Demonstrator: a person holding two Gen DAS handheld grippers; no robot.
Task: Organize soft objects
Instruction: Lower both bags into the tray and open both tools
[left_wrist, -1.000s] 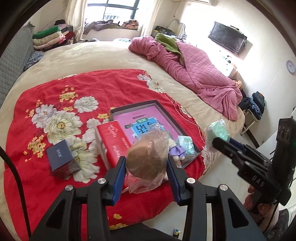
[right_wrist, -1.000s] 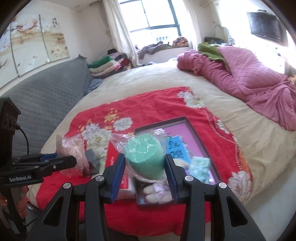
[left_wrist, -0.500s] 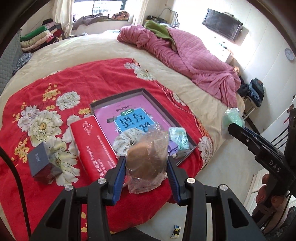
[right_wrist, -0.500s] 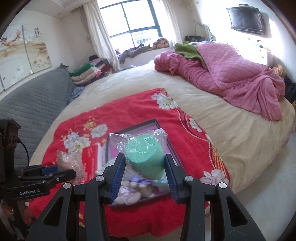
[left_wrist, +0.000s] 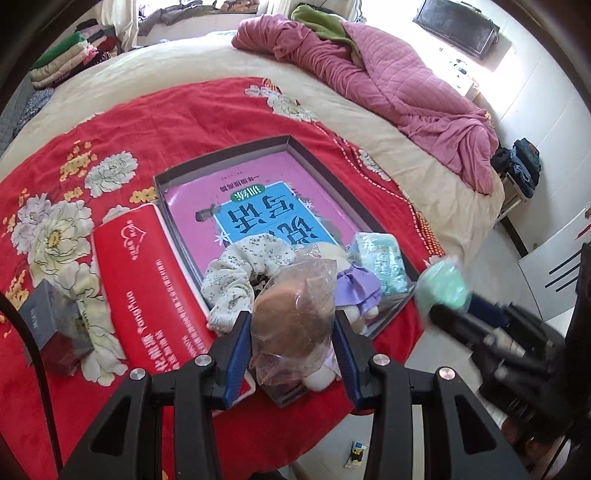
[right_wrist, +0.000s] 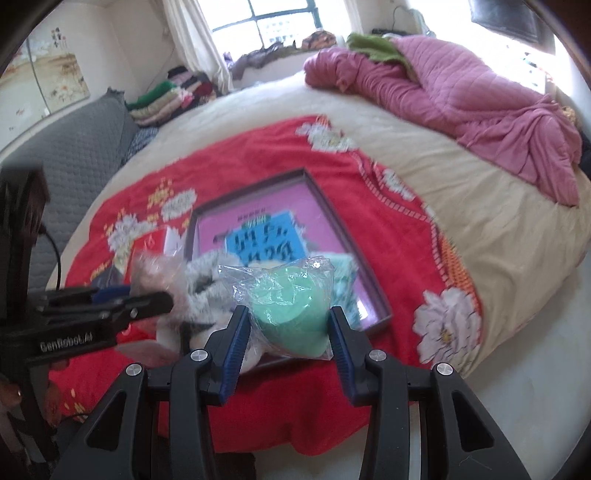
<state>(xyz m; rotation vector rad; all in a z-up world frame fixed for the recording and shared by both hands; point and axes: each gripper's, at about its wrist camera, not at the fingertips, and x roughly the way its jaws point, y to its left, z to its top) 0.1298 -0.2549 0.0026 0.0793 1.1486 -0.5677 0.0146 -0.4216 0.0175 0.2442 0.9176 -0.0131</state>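
Two bagged soft items, carried over the shallow box (left_wrist: 284, 142) on the bed (left_wrist: 399, 162)
We hold each across its middle: left tool (left_wrist: 293, 334) part-closed on the brown foam piece (left_wrist: 291, 317), right tool (right_wrist: 290, 325) on the green foam piece (right_wrist: 291, 314); both light and squashy in slippery film

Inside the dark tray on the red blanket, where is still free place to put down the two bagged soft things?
The tray is bare in its far half, over the purple book up to the far rim. The near end is crowded: floral scrunchie, doll in purple dress, mint packet. The red blanket beyond the tray is also bare.
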